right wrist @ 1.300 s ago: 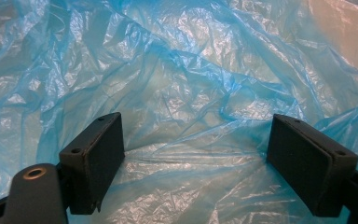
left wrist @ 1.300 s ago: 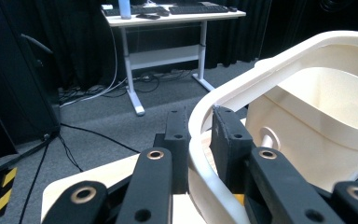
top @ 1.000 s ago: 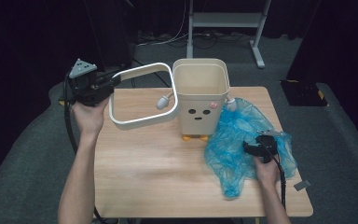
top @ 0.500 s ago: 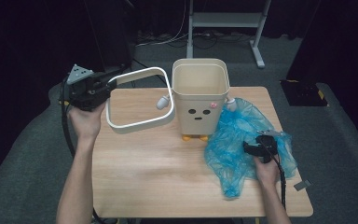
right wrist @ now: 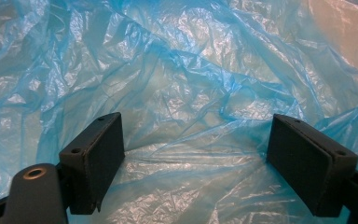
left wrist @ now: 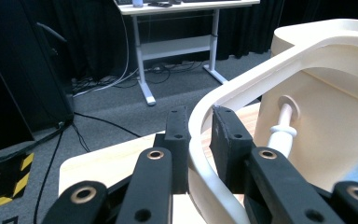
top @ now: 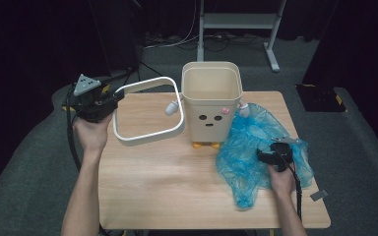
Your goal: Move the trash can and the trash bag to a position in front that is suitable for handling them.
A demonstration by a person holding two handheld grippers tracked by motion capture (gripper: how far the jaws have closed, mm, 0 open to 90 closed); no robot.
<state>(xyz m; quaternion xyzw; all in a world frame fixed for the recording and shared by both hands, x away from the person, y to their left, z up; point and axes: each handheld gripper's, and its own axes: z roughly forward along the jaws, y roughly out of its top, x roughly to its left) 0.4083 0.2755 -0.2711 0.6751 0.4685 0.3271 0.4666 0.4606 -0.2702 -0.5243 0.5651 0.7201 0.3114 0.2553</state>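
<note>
Clamping the cream ring [top: 147, 110] at its left side, the left gripper [top: 109, 101] holds it tilted above the bench's [top: 177, 191] left rear corner; in the left gripper view the pads [left wrist: 226, 135] press on both faces of the ring's [left wrist: 214, 100] wall. The ring's far side lies just beside the cream bin [top: 211, 98], which stands upright at the middle of the rear edge, with a face on its front. The right gripper [top: 263, 156] sits low over the blue bag [top: 246, 147], crumpled on the bench near the right edge and touching the bin's right side. Its jaws stand wide apart over the bag [right wrist: 177, 93], not pinching it.
</note>
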